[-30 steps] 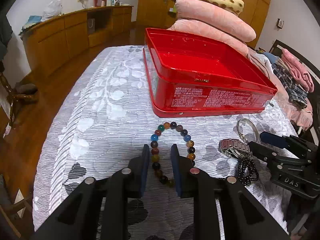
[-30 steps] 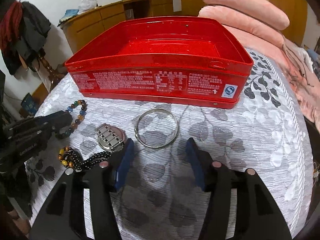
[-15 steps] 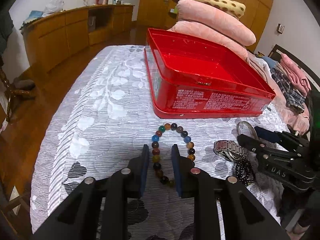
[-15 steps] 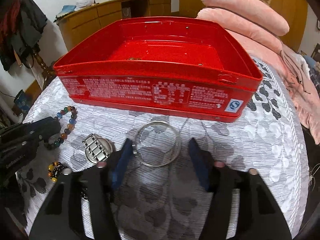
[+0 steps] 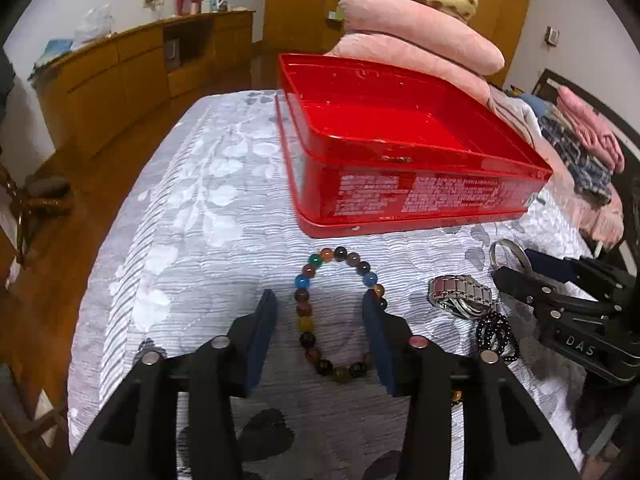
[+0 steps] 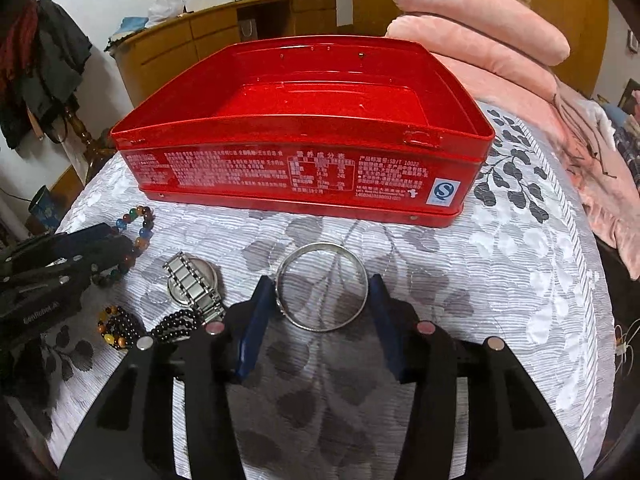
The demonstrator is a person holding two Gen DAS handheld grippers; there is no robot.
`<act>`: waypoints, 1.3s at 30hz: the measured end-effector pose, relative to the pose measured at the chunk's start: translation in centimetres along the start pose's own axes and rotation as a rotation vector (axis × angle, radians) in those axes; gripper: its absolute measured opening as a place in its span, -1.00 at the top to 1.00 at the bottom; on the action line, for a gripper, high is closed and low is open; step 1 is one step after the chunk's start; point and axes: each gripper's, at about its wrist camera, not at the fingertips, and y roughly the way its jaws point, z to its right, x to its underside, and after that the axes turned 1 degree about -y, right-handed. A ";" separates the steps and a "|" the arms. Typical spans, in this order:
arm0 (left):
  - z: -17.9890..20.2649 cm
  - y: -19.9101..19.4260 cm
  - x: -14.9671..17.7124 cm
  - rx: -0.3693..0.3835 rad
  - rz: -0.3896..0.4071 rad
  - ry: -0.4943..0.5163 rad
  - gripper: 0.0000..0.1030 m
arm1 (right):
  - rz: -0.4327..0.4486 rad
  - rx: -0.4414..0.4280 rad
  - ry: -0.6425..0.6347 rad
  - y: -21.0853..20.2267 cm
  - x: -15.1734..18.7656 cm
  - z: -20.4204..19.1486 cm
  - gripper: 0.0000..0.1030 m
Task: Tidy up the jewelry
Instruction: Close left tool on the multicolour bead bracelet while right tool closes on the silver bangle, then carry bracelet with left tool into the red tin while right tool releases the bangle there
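An open, empty red tin box [image 5: 400,184] [image 6: 304,168] stands on the grey leaf-patterned bedspread. A colourful bead bracelet [image 5: 308,312] [image 6: 140,224] lies flat before it. My left gripper [image 5: 320,316] is open, its fingers on either side of the bracelet's near half. A silver bangle [image 6: 322,286] [image 5: 510,256] lies flat. My right gripper [image 6: 320,300] is open, its fingers straddling the bangle. A metal-band watch [image 6: 194,282] [image 5: 460,294] and a black bead string [image 6: 120,326] [image 5: 494,332] lie between the two grippers.
Stacked pink pillows [image 5: 416,36] lie behind the box. Folded clothes [image 5: 588,148] are at the right. A wooden sideboard [image 5: 120,68] stands across the wood floor at the left. The bedspread's left edge [image 5: 104,248] drops to the floor.
My left gripper has opened wide around the bead bracelet. My right gripper has moved forward, so its fingers now straddle the silver bangle.
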 end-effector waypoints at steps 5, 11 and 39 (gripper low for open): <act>-0.1 -0.1 0.0 -0.014 0.005 -0.008 0.28 | 0.002 0.009 -0.007 0.1 0.0 -0.2 0.06; -1.1 -0.2 0.1 -0.017 0.016 -0.056 0.83 | 0.014 0.004 0.019 -0.3 0.3 -0.1 0.08; 0.9 -8.5 -1.9 0.050 0.228 -0.053 0.85 | 0.161 -0.027 0.007 -7.2 -1.3 -0.4 0.08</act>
